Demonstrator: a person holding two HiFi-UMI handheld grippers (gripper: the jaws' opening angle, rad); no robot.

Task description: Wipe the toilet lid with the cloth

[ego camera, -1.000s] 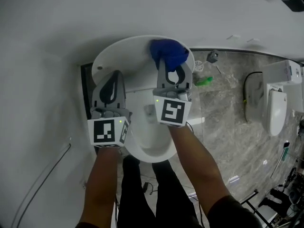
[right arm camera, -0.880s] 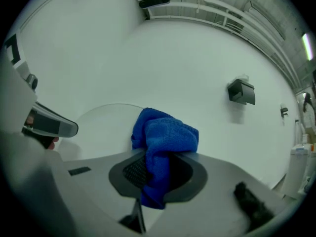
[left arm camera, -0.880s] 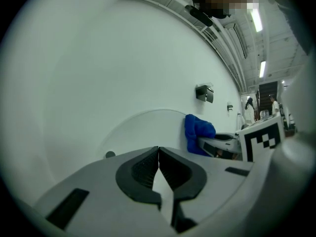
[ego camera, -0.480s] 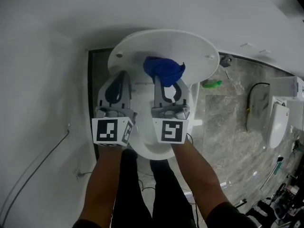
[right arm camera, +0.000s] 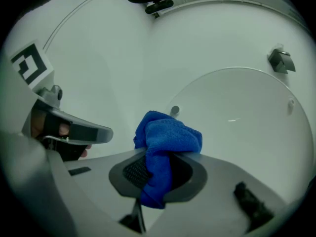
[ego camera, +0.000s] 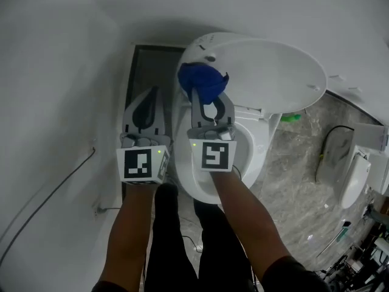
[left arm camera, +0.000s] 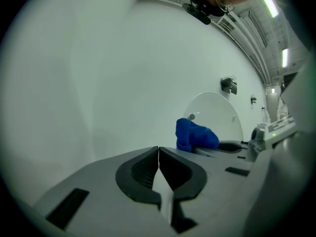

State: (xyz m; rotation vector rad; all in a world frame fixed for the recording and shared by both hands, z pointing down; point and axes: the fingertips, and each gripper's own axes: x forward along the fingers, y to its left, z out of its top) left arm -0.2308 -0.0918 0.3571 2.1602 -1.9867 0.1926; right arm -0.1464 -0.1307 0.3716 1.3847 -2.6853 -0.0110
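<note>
The white toilet lid (ego camera: 267, 72) stands raised against the wall, above the open bowl (ego camera: 200, 181). My right gripper (ego camera: 205, 99) is shut on a bunched blue cloth (ego camera: 200, 81), which sits at the lid's left edge near a small round bumper (right arm camera: 175, 110). In the right gripper view the blue cloth (right arm camera: 165, 142) bulges out between the jaws in front of the lid (right arm camera: 237, 117). My left gripper (ego camera: 144, 105) hangs beside it to the left, shut with nothing in it; its own view shows the closed jaws (left arm camera: 159, 154) facing the wall, with the cloth (left arm camera: 195, 135) off to the right.
A dark floor strip (ego camera: 146, 72) runs left of the toilet by the white wall. A grey marble floor (ego camera: 292, 157) lies to the right with a green object (ego camera: 290, 118) and a second white fixture (ego camera: 352, 175). The person's legs (ego camera: 182, 236) stand before the bowl.
Both grippers have moved left and down. The cloth has gone from the lid's upper right part across to its left edge. The lid now appears further right in the head view.
</note>
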